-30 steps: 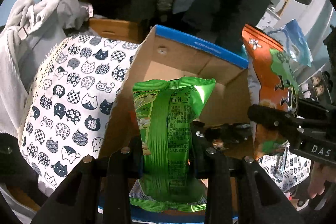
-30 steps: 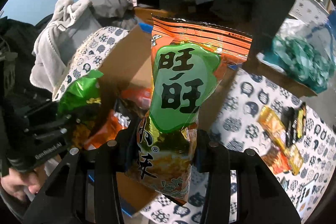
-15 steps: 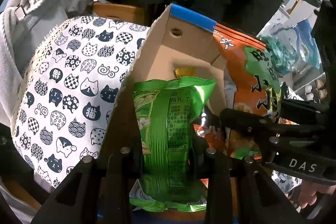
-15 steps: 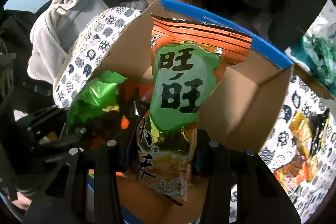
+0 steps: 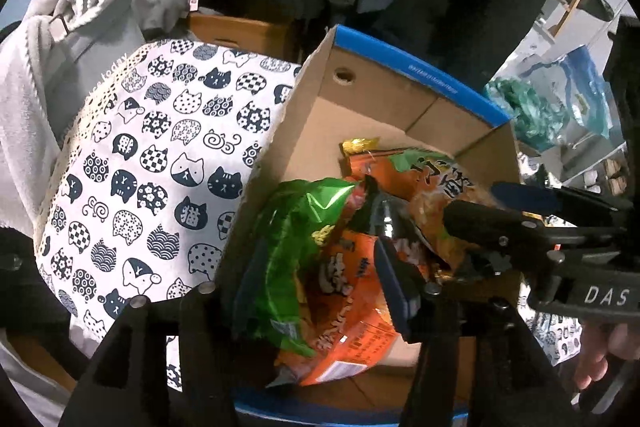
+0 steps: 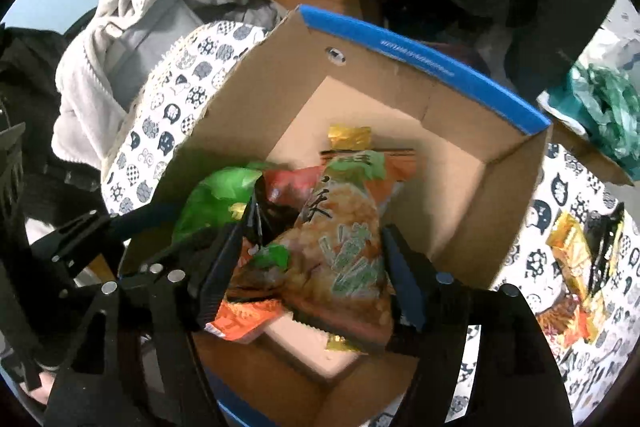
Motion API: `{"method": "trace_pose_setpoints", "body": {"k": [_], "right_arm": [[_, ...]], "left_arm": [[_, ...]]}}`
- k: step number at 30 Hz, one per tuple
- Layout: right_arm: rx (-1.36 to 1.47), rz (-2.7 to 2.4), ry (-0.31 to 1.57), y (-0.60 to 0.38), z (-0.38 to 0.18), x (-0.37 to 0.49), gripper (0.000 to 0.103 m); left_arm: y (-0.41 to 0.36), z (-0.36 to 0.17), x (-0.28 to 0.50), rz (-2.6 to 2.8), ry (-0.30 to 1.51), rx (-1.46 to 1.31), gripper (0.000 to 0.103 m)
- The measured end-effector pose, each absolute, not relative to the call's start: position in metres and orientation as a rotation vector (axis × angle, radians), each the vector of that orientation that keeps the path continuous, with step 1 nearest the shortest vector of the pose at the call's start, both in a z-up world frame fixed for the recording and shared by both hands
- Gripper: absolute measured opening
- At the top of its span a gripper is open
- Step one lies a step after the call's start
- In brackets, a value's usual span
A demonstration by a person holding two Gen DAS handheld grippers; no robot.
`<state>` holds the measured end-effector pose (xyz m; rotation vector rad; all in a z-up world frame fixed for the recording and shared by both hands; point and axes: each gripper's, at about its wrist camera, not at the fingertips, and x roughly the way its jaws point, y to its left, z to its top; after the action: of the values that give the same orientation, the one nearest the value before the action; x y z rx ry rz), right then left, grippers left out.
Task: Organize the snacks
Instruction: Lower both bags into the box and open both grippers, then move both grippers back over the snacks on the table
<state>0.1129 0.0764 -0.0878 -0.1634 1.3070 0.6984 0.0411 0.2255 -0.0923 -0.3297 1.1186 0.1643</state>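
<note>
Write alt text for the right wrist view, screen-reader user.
The right gripper hangs jaws-open over a blue-rimmed cardboard box, having just opened to drop an orange snack bag onto the packets inside. A green snack bag lies at its left by the left gripper; more snacks wait on the cat-print tablecloth.

My left gripper (image 5: 324,291) was matte black with blue-edged pads and silver screw heads; my right gripper (image 6: 316,279) matched it, and carried white "DAS" lettering.
</note>
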Motion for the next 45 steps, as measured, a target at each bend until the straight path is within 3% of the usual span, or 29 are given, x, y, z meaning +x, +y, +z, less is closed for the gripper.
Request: {"method": "trace_pose_setpoints", "body": {"k": [2,19,38,40,45], "right_arm": [[-0.159,0.682,1.294,0.068,-0.081,0.112,0.075],[-0.228,0.542,1.107,-0.007,-0.022,0.083,0.080],[-0.211,0.397,1.093,-0.127,-0.024,0.047,0.080],[-0.203,0.387,1.097,-0.137,-0.025,0.044,0.080],[-0.182,0.352,1.113,-0.165,-0.030,0.040,0.080]], "left_arm": [[0.221,-0.086,0.039,0.165,1.102,-0.311,0.066],[0.157,-0.049,0.023,0.034,1.040,-0.200,0.070],[0.047,-0.044,0.027,-0.160,1.055,-0.045,0.070],[0.036,-0.044,0.026,-0.174,1.058,-0.024,0.075],[0.010,-0.049,0.025,-0.216,1.070,0.029,0.076]]}}
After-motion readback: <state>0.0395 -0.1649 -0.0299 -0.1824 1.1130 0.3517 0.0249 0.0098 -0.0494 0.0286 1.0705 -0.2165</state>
